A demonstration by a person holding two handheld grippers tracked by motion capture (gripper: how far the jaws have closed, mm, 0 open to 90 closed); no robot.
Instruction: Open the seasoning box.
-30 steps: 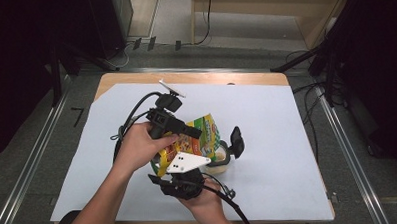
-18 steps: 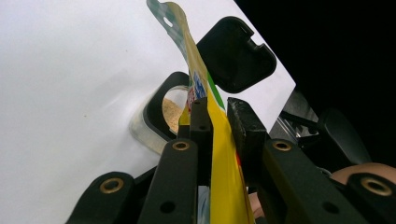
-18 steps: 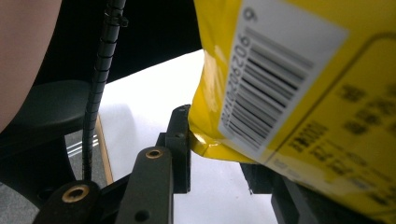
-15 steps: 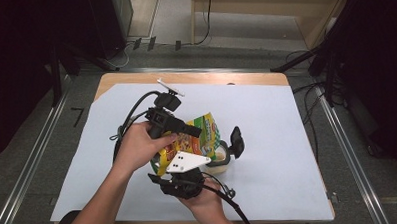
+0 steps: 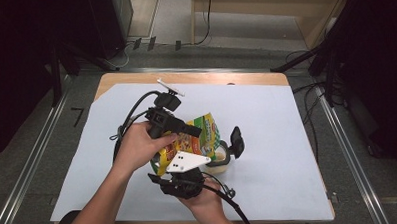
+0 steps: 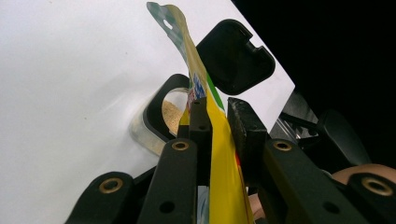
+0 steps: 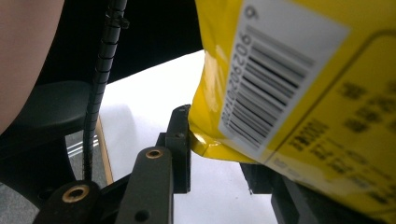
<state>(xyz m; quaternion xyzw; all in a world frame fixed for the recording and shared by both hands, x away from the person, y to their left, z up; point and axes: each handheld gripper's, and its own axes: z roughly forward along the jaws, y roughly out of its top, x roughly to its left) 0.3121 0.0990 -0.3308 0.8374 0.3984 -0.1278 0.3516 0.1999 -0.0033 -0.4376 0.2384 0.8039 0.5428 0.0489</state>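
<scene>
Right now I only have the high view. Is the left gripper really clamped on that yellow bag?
Observer: Yes. In the left gripper view the bag stands edge-on, pinched between the jaws of the left gripper.
Operator: What's in the cup?
Observer: The cup holds tan powder.
Operator: Anything on the bag's far side?
Observer: The right gripper view shows a barcode on a white label.
</scene>
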